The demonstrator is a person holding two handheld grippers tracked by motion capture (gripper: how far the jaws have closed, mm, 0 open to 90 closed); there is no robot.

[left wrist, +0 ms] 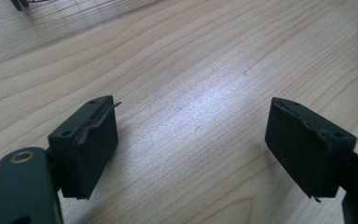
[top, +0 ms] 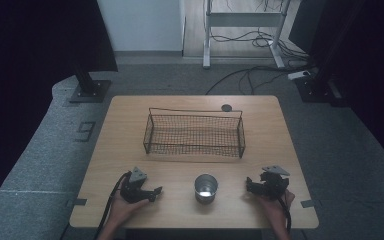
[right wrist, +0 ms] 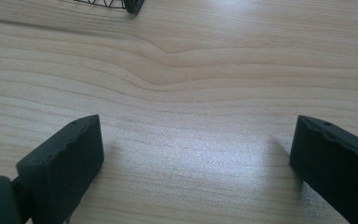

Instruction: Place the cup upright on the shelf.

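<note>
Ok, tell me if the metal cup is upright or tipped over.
Upright. The metal cup stands on the table between the two grippers, its round open mouth facing up.

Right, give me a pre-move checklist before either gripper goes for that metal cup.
1. Left gripper jaws open and holding nothing: ok; the left gripper view shows bare wood between them.
2. Right gripper jaws open and holding nothing: ok.
3. Metal cup upright on the table, standing between the two grippers: ok.
4. Cup clear of both grippers, nothing touching it: ok.
5. Wire basket upright behind the cup, apart from it: ok.
6. Cup's contents: cannot tell; its inside shows only a glare.
</note>
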